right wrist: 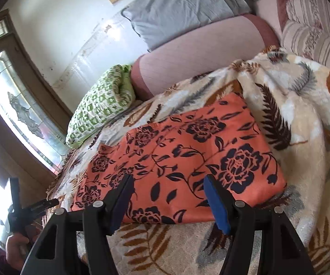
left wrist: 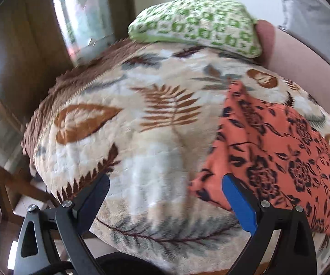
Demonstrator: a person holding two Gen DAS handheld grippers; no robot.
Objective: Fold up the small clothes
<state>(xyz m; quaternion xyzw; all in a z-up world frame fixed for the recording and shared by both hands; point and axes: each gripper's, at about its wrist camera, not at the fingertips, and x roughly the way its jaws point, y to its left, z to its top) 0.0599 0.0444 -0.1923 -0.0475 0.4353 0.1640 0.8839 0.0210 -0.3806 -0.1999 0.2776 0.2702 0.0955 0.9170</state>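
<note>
An orange cloth with dark flowers (right wrist: pixel 187 151) lies flat on a leaf-patterned blanket (right wrist: pixel 302 119). In the left wrist view the same orange cloth (left wrist: pixel 279 149) fills the right side. My right gripper (right wrist: pixel 168 183) hovers over the cloth's near edge, open, with nothing between its blue pads. My left gripper (left wrist: pixel 166 183) is open too, above the blanket (left wrist: pixel 142 126); its right fingertip (left wrist: pixel 230 182) is at the cloth's left corner. The left gripper (right wrist: pixel 36 204) also shows at the lower left of the right wrist view, held by a hand (right wrist: pixel 16 245).
A folded green-and-white cloth (left wrist: pixel 199 25) (right wrist: pixel 100 105) rests at the blanket's far end. A pink bolster (right wrist: pixel 199 57), a grey pillow (right wrist: pixel 183 6) and a striped cover (right wrist: pixel 313 27) lie behind. A window (right wrist: pixel 16 105) and a wooden chair (left wrist: pixel 9 183) stand on the left.
</note>
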